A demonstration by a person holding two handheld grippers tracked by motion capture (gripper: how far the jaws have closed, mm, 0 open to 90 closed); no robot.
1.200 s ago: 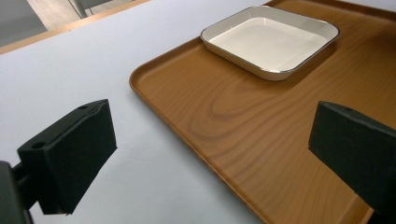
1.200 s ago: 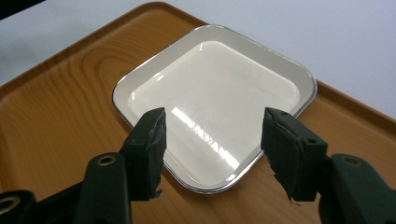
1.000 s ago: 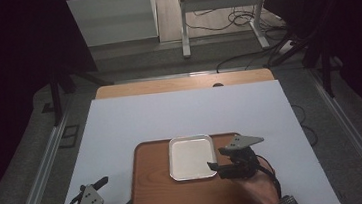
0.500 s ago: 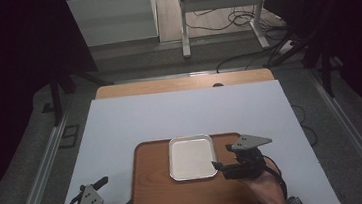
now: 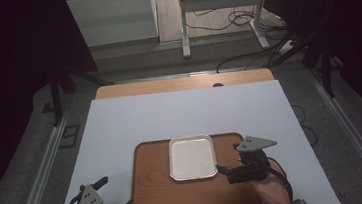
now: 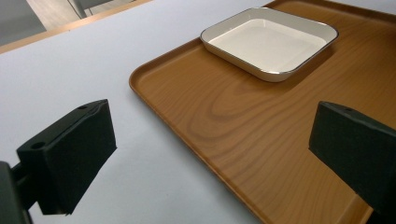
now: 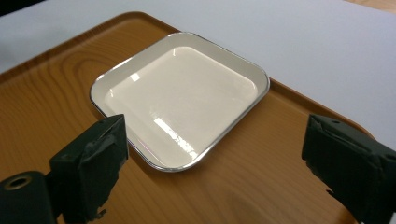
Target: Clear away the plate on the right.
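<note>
A white square dish [image 5: 192, 157] with a thin dark rim sits empty on the far part of a brown wooden tray [image 5: 178, 202]. My right gripper [image 5: 227, 160] is over the tray's right side, just right of the dish's near corner, open and holding nothing. In the right gripper view the dish [image 7: 182, 98] lies ahead of the gripper [image 7: 219, 168], apart from both jaws. My left gripper [image 5: 113, 194] rests open at the tray's near left corner. In the left gripper view, that gripper [image 6: 212, 158] straddles the tray's edge [image 6: 154, 100], with the dish [image 6: 270, 42] farther off.
The tray lies on a white sheet [image 5: 180, 114] that covers the table, with a strip of wooden tabletop [image 5: 182, 84] at the far edge. Metal rails run along both sides. Beyond the table are desk legs [image 5: 184, 21] and floor cables.
My right gripper has drawn back a little from the dish, toward the near right. The left gripper and the dish have stayed put.
</note>
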